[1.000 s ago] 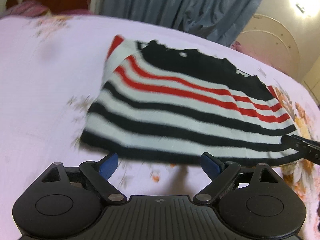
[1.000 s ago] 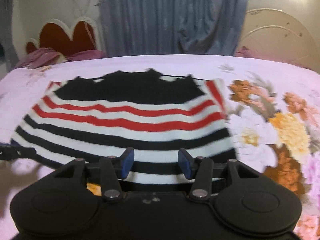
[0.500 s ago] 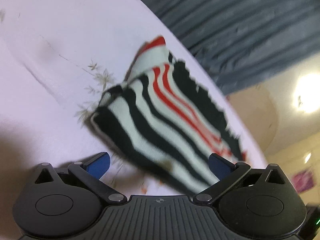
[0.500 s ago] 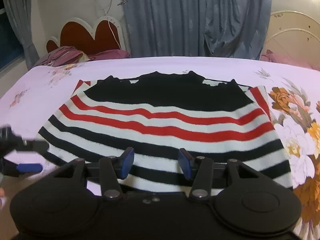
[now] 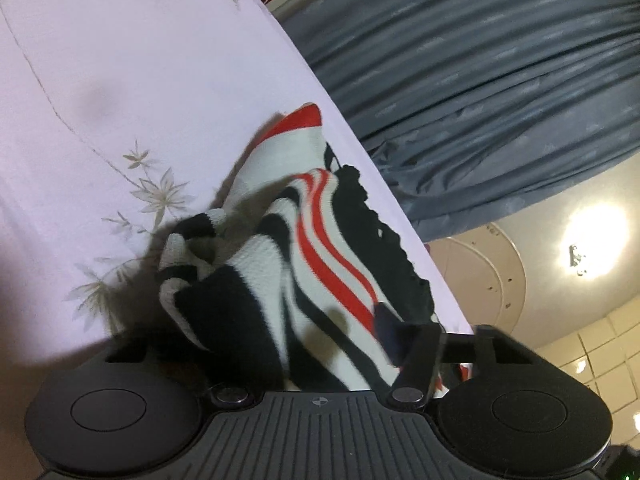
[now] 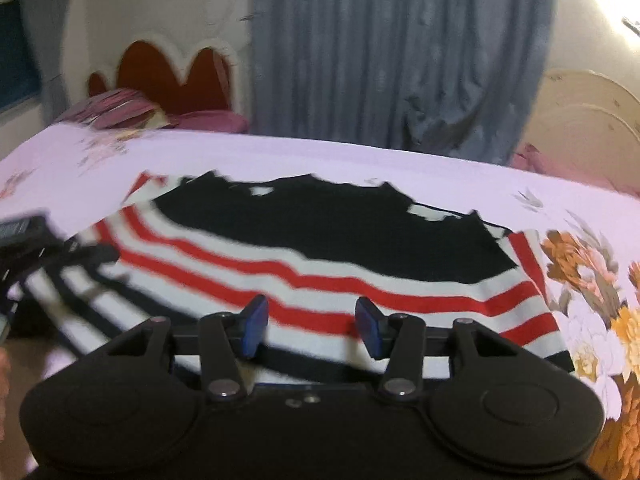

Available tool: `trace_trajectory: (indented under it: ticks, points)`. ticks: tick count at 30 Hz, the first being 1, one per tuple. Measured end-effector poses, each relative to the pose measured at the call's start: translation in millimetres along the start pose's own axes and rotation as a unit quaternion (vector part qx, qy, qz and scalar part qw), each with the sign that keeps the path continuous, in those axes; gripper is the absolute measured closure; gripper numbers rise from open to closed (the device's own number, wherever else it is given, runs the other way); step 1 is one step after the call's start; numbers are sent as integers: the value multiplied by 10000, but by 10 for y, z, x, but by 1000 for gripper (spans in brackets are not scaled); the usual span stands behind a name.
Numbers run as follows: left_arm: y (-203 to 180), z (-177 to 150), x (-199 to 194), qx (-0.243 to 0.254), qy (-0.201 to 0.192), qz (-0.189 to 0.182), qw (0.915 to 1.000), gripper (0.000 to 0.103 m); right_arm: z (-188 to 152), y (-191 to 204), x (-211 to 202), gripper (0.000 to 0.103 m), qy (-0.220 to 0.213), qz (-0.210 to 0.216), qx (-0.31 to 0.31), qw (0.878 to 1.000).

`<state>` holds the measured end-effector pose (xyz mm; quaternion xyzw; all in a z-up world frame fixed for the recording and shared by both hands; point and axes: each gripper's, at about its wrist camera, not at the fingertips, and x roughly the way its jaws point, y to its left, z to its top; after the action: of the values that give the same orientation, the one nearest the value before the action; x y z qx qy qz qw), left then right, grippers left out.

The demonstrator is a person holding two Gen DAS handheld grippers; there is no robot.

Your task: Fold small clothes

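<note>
The left hand-held gripper [image 5: 304, 332] is rolled to one side and its jaws are closing, with the near left corner of the striped garment [image 5: 320, 248] bunched up between them. One blue pad [image 5: 390, 330] lies against the knit on the right-hand side; the opposite finger is buried under the gathered cloth, so whether the pads already press firmly on the fabric cannot be told. The cloth at that corner is lifted and crumpled into folds, while the rest runs away flat along the bed sheet [image 5: 100, 80]. The right hand-held gripper [image 6: 312, 322] stands partly open, its two blue pads [image 6: 254, 320] clearly apart, hovering over the near hem of the garment [image 6: 320, 256]; striped cloth shows in the gap, but the pads do not grip it, and whether they touch it cannot be told. The garment is a knit piece in black, white and red stripes with a solid black band at its far edge, spread on the pale lilac sheet [image 6: 280, 160] of a bed, beside a large floral print [image 6: 592, 280] to its right. In the right wrist view the left hand-held gripper [image 6: 60, 256] appears, blurred, at the garment's left edge. No containers are in view.
</note>
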<state>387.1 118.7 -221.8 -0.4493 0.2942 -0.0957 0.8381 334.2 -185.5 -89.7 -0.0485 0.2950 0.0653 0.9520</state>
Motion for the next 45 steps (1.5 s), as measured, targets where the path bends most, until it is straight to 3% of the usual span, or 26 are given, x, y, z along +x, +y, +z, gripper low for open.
trace_trajectory:
  ticks: [3,6,12,16,21,29,32,34,35,37,39,42,45]
  points:
    - [80,9,11,-96,-14,17,10000,75,-32,29,113,59,127,19,-48,9999]
    - [41,15,17,-49,-34,52,10000,80,-159,70,259,58,304,13,-228,9993]
    - [-319,43,-66,496,-303,79,9983,86,-251,94,294,57,78,13,-426,9991]
    - [-797,-6,-117,1276,-461,-48,9907,86,-235,1,259,56,82,227,-280,9993]
    - [-1503,-196,24,2267,-378,-356,9726,86,-153,-289,107,57,15,523,272,9983]
    - [-2153,-971,518,3149,559,-812,9440,86,-306,-1283,-367,57,-77,65,1066,9943]
    - [-2210,-1347,732,3705,1125,-561,9203,85,-432,-1639,-501,57,18,-137,1314,9912]
    - [-2216,-1520,727,4045,1060,-340,9078,83,-481,-1804,-565,57,56,-173,1450,9893]
    - [-2219,-1527,680,4028,977,-358,9093,76,-494,-1876,-608,57,32,-160,1504,9885]
    - [-2240,-1490,605,3835,1047,-434,9166,54,-491,-1979,-681,56,-60,-90,1611,9869]
    - [-2269,-1534,455,3782,1098,-535,9176,30,-463,-2050,-757,56,-192,94,1845,9826]
    - [-2350,-1600,303,3944,1156,-639,9094,27,-358,-2106,-731,50,-268,554,2198,9736]
    - [-2258,-1589,29,3806,1144,-722,9148,27,-281,-2027,-616,46,4,1109,2379,9649]
